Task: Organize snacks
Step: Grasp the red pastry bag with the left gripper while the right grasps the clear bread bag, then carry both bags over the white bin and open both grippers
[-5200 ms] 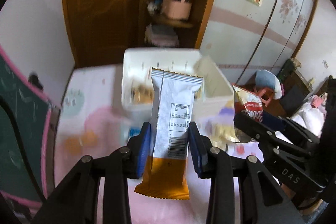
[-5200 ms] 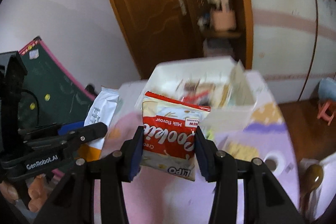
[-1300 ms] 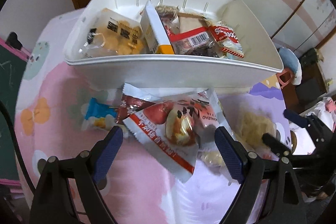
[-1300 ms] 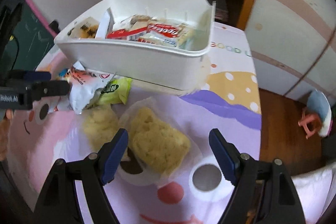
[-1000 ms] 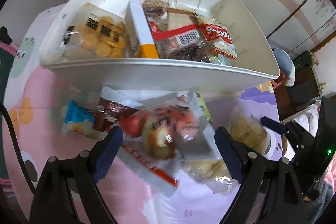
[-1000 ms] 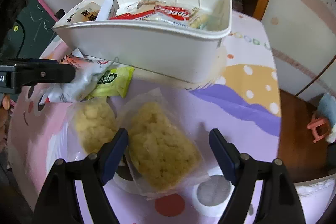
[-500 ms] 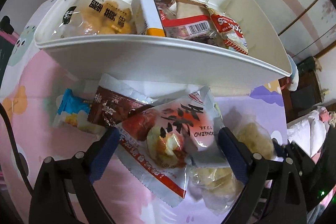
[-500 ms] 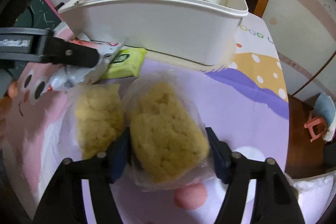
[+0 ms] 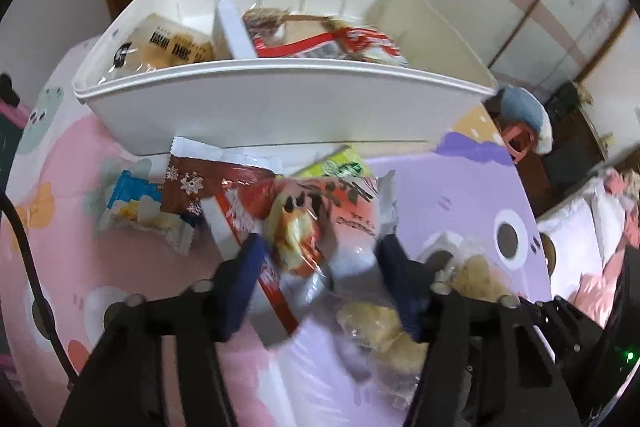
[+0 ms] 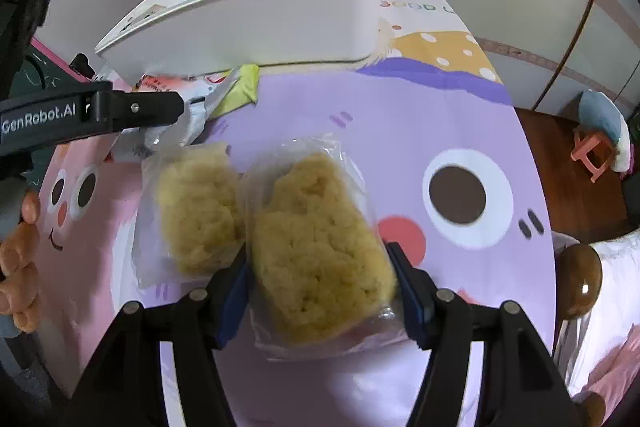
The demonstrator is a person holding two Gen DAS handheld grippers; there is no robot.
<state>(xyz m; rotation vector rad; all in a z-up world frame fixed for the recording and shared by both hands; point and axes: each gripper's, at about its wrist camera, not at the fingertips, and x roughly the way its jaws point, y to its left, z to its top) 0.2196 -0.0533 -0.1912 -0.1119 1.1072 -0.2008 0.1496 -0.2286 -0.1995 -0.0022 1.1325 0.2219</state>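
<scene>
The big white bin [image 9: 280,115] is sitting on the table [image 10: 400,131] with the cartoon cloth, and it is already holding some snacks: a pack of little biscuits [image 9: 168,45], a white box [image 9: 230,27] standing up, and a red and white cookie bag [image 9: 340,43]. So part of the tidying is done.

More snacks are waiting on the table in front of the bin. The left tongs [image 9: 320,263] have just been closing, and they are now pinching a red and white cake bag [image 9: 316,219] that is lying just in front of the bin. Beside that bag, also in front of the bin, are lying a dark red wrapper [image 9: 200,187], a blue packet [image 9: 136,207] and a small green packet [image 9: 340,167].

The right tongs [image 10: 320,291] have also been closing a little, and their pads are pressing on both sides of a clear bag with a yellow crumbly cake [image 10: 320,247] in it. This one is lying in front of the bin too, farther from it. A second yellow cake bag [image 10: 192,207] is lying just beside it, touching it.

I think both hands are getting ready to lift their bags and carry them to the bin. After that, four more snacks are still left on the table, so the job looks about half done.
</scene>
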